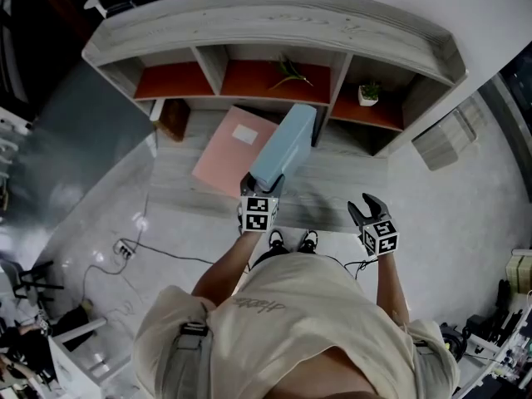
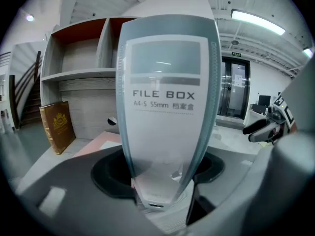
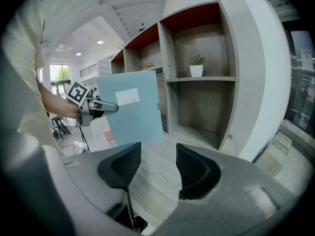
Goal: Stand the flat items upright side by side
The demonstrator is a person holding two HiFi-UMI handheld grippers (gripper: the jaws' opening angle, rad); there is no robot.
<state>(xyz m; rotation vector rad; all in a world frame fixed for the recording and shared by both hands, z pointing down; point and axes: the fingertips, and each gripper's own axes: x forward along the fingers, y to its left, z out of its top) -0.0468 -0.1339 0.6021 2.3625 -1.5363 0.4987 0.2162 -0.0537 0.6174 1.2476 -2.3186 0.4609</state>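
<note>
Left jaws: closed on the narrow end of the pale blue file box (image 1: 287,144), one pad on each broad face. Gripping the end leaves its long body free to be swung upright.
Left gripper (image 1: 264,185): points slightly downward, carrying the box out towards the shelf unit.
File box: held tilted and apparently clear of the tabletop. Its printed spine faces the left gripper's camera and its labelled broad face is turned to the right gripper.
Right jaws: apart, with nothing between them but bare wood grain.
Right gripper (image 1: 366,206): hangs well to the right of the box, touching nothing. Probably kept free to steady the box once it is set down.
Pink folder (image 1: 237,148): lies flat on the tabletop just left of the box, white label upward. It is not yet stood up.
Brown book (image 2: 58,127): on edge at the far left, leaning against the shelf unit's side. A likely start for the row.
Tabletop (image 1: 349,181): grey wood, with open room between book and folder for standing items.
Shelf unit (image 1: 274,23): at the back of the tabletop, with red-lined compartments.
Potted plant (image 1: 369,94): in the right compartment, well away from the work.
Stage, as judged: one item in hand, one still flat.
</note>
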